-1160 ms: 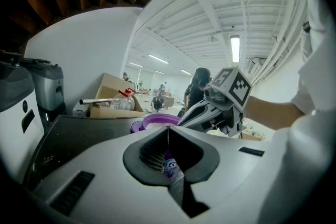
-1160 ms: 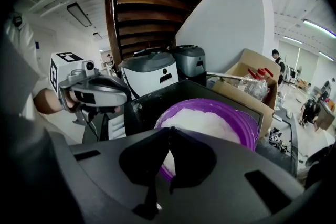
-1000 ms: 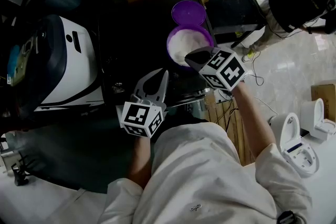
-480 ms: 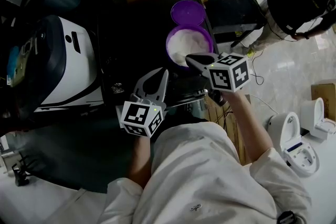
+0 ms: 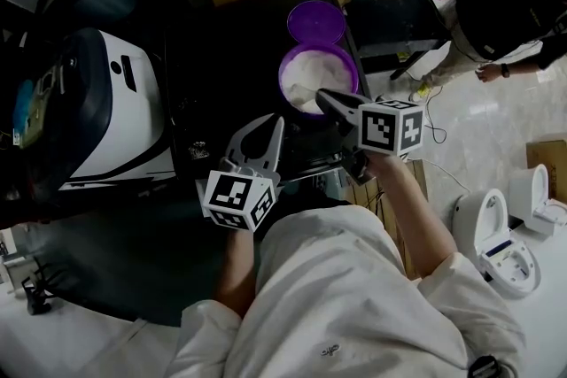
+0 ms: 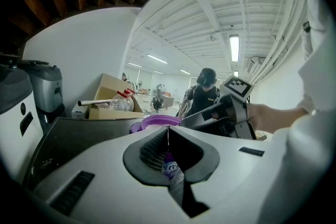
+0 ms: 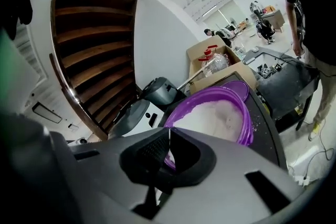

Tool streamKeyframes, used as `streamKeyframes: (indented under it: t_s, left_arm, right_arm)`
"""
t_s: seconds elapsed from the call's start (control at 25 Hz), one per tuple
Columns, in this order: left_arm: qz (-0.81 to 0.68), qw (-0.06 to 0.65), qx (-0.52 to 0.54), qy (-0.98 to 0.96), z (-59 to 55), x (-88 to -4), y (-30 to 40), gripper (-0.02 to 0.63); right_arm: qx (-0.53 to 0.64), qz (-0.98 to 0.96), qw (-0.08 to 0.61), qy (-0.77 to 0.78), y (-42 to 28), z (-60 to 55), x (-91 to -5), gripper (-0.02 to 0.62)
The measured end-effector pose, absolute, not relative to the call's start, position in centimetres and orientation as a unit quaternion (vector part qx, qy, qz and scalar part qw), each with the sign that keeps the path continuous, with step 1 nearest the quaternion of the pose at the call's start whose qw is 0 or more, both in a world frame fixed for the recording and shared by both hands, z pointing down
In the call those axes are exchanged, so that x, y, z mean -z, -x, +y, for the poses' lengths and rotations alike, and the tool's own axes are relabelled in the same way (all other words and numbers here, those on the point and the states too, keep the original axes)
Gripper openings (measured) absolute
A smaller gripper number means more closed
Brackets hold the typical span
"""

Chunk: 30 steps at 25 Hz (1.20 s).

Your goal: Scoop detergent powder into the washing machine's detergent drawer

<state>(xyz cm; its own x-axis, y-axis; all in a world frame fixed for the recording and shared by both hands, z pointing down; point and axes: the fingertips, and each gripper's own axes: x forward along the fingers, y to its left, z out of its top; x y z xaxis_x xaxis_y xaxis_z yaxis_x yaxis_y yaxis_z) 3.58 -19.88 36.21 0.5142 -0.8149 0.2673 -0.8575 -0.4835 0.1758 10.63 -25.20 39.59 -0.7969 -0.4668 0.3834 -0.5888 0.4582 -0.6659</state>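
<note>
Tabletop (image 5: 230, 57): dark, cluttered. A white appliance (image 5: 115, 102) stands on its left side; whether this is the washer cannot be told, and no detergent drawer can be made out in any view.

Powder tub (image 5: 285, 71): purple, open, at the tabletop's far right and well filled with white powder (image 5: 314, 71). Its lid (image 5: 317, 20) lies just beyond it, off the tub.

Right tool (image 5: 323, 96): this is what has changed. Over the last second its marker cube has swung out to the right and dropped a little. The tool's nose has stayed at the tub's near rim, so it now points more squarely across the powder. Its own view shows the jaws closed tip to tip. Tub and powder (image 7: 210, 115) fill the frame past them, and no scoop shows there.

Left tool (image 5: 273, 127): unmoved, parked low near the tabletop's front edge, short of the tub. Jaws closed narrow, nothing clamped. The tub's labelled purple wall (image 6: 169, 168) shows through the gap behind the tips.

Reading: the right tool looks to be lining up for the dip. No powder is lifted yet, so the scoop and the whole carry to the drawer remain to be done.
</note>
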Motion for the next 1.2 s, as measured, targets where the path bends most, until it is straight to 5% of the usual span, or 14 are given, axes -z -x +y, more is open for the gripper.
streamKeyframes:
  t_s: [1.2]
  left_arm:
    - [-0.491, 0.135, -0.076, -0.858, -18.9, -36.0, -3.7, 0.02]
  right_arm:
    - [-0.564, -0.748, -0.164, -0.31, -15.0, -26.2, -38.3, 0.014]
